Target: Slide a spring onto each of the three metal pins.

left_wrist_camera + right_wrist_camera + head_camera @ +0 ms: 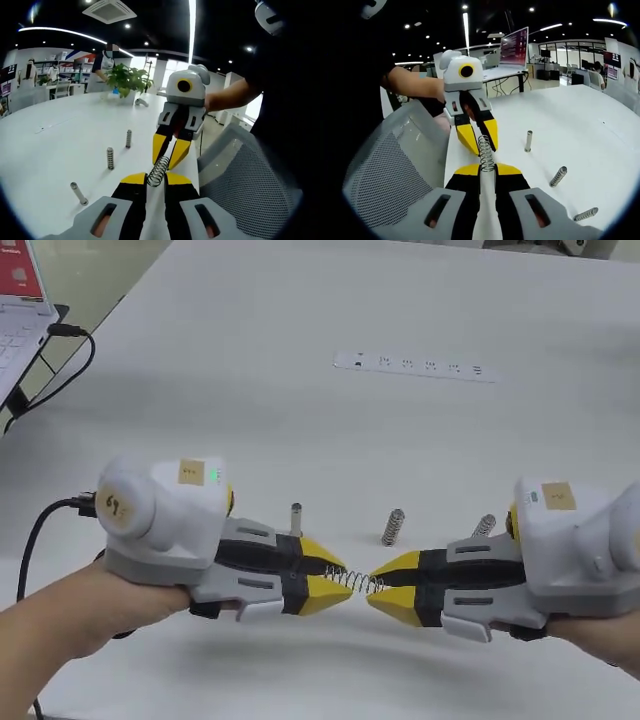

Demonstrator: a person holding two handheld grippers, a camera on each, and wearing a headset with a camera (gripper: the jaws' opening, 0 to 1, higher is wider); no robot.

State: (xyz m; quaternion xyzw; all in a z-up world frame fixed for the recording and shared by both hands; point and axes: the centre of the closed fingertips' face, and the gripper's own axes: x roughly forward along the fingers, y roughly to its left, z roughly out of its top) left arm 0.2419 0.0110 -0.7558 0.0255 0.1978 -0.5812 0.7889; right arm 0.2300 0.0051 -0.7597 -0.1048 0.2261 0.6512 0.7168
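Head view: left gripper [342, 578] in from the left, right gripper [376, 590] in from the right, tips nearly meeting just above the white table [300, 420]. Spring [356, 581] bridging the two tips, roughly level, clear of the table. One end clamped in the left jaws, other end clamped in the right jaws, each pair closed down to about spring width. Same in the left gripper view: spring running from own tips straight into the facing right jaws. Same again in the right gripper view, mirrored. A hand wrapped round the back of each gripper body. Bare pin [296, 518] upright on the table, just behind the left jaws. Second spring [393, 527] standing further right, behind the gap between the tips. Third spring [484, 526] further right again, leaning a little, just beside the right gripper body. Pins inside those two: cannot tell, too small. All three in a rough row, apart from one another. Power strip [415, 366] lying flat, well behind the row. Laptop [18, 300] at the far left edge, black cable [75, 360] looping beside it. Mesh chair [385, 165] close by the table edge in the right gripper view. Plant [127, 77] at the far end of the table in the left gripper view.
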